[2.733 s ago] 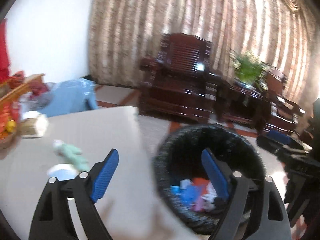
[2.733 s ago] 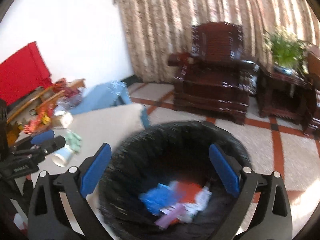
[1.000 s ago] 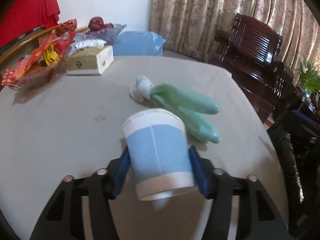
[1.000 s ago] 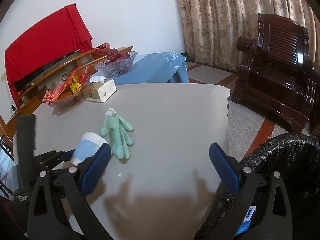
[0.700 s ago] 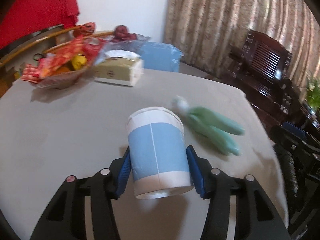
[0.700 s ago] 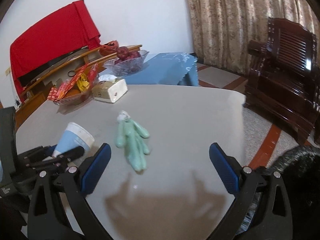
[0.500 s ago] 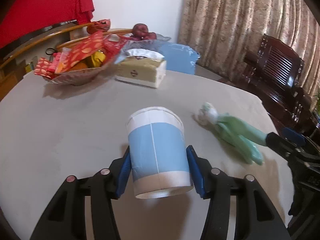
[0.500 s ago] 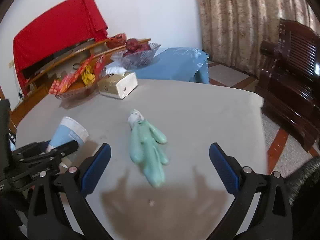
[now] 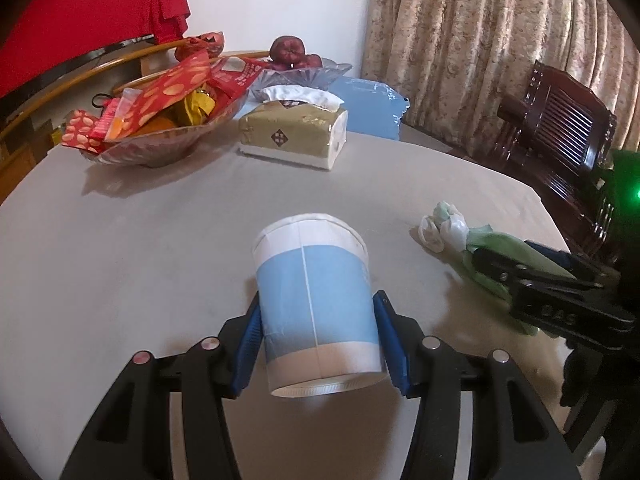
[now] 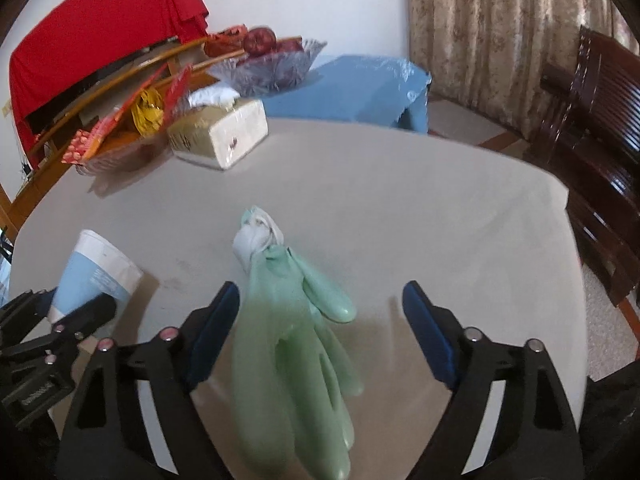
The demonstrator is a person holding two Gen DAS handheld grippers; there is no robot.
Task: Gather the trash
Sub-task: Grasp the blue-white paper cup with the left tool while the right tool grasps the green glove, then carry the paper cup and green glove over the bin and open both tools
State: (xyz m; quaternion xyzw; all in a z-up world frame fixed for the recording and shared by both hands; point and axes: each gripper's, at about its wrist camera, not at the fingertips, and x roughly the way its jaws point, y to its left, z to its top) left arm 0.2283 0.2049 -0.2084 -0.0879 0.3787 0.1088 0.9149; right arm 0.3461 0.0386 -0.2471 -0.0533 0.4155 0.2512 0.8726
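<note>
On the big grey table (image 9: 120,248), a blue and white paper cup (image 9: 316,308), squeezed from both sides by the blue pads (image 9: 390,340) of the left gripper (image 9: 318,344). Jaws pressed tight against the cup walls. Cup tipped over, open mouth pointing away toward the far side of the table, bottom end toward the camera. Seen from the right wrist too: same cup (image 10: 94,276) leaning at the left, held by the black left gripper (image 10: 60,320).

Just to the right of the cup, a pale green rubber glove (image 9: 500,256) lying flat, with a knotted white bit at its far end. In the right wrist view, glove (image 10: 296,344) stretched out between the two blue pads (image 10: 210,332) of the right gripper (image 10: 320,332) (jaws spread wide, not pinching anything). Glove nearer the left pad, well apart from the right one. Glove a bit blurry down low, so hard to tell whether touching the left pad or only just beside it.

Farther back on the table: a tissue box (image 9: 294,134) with white tissue sticking out, and beside it a glass bowl (image 9: 156,140) full of red and yellow snack packets. Behind those, a second glass bowl with red fruit (image 10: 268,56). Off to the right, a dark wooden chair (image 9: 560,120) and flowery curtains (image 9: 460,40).
</note>
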